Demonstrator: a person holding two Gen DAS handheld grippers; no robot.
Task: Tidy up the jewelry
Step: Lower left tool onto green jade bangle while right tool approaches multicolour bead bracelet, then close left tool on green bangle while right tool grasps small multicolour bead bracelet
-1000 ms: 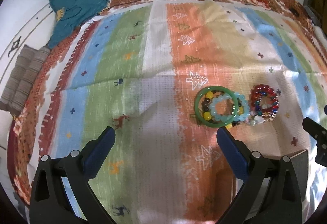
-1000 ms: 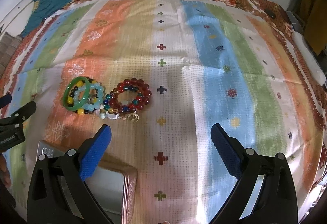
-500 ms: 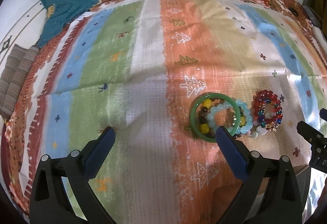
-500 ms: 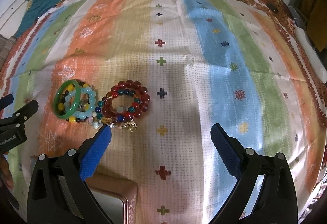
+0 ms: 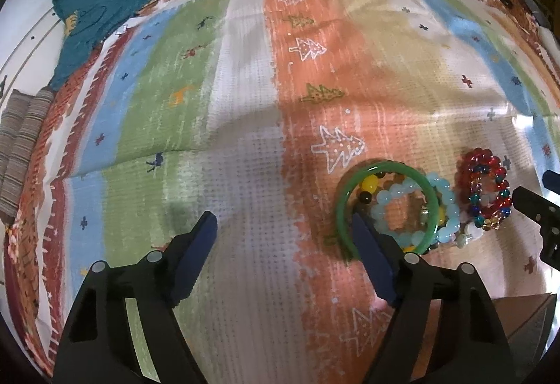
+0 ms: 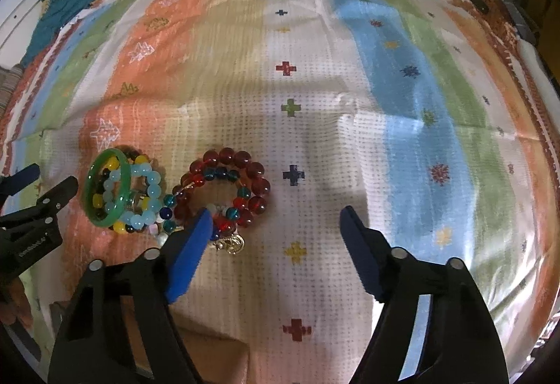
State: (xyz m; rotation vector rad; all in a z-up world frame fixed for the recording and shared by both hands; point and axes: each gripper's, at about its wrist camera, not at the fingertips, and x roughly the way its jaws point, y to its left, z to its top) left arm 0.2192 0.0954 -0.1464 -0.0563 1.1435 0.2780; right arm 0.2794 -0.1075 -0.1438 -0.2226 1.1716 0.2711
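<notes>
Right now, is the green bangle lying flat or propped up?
Propped up. The green bangle leans tilted on the pale blue bead bracelet and yellow-and-black beads threaded through it, one edge raised off the striped cloth.

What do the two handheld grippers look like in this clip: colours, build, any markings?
Both look alike: the left gripper and the right gripper have black angular plastic finger arms with silver screw heads, tipped with flat blue pads. Seen from the right wrist view, the left one carries small white lettering, too blurred to read. No cables or sleeves show.
</notes>
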